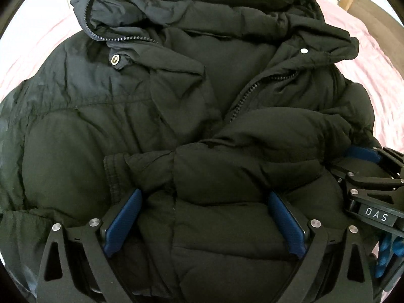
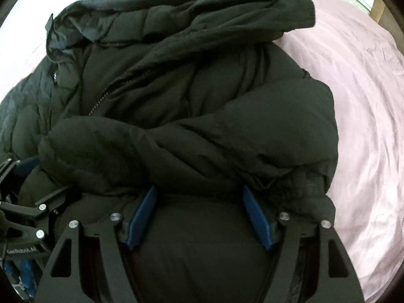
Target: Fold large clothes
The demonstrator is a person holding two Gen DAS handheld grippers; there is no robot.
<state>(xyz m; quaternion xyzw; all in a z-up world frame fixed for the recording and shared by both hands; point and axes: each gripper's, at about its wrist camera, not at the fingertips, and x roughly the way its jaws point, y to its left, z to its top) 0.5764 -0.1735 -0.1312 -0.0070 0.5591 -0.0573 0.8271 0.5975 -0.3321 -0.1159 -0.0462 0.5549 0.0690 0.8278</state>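
Note:
A black puffer jacket [image 1: 156, 101] lies front-up on a pink bed sheet [image 1: 373, 60], zipper open, hood [image 1: 202, 17] at the far end. One sleeve [image 1: 227, 151] is folded across the chest. My left gripper [image 1: 204, 197] is open, its blue fingers [image 1: 126, 217] wide apart over the jacket's lower part, with padded fabric bulging between them. My right gripper [image 2: 199, 192] is also open over the jacket's [image 2: 192, 96] lower right part, below the folded sleeve [image 2: 176, 146]. The right gripper also shows at the right edge of the left wrist view [image 1: 373, 174].
The pink sheet [image 2: 366, 116] spreads to the right of the jacket. A wooden piece of furniture [image 1: 353, 0] stands at the far right beyond the bed. The left gripper's body shows at the left edge of the right wrist view [image 2: 22, 202].

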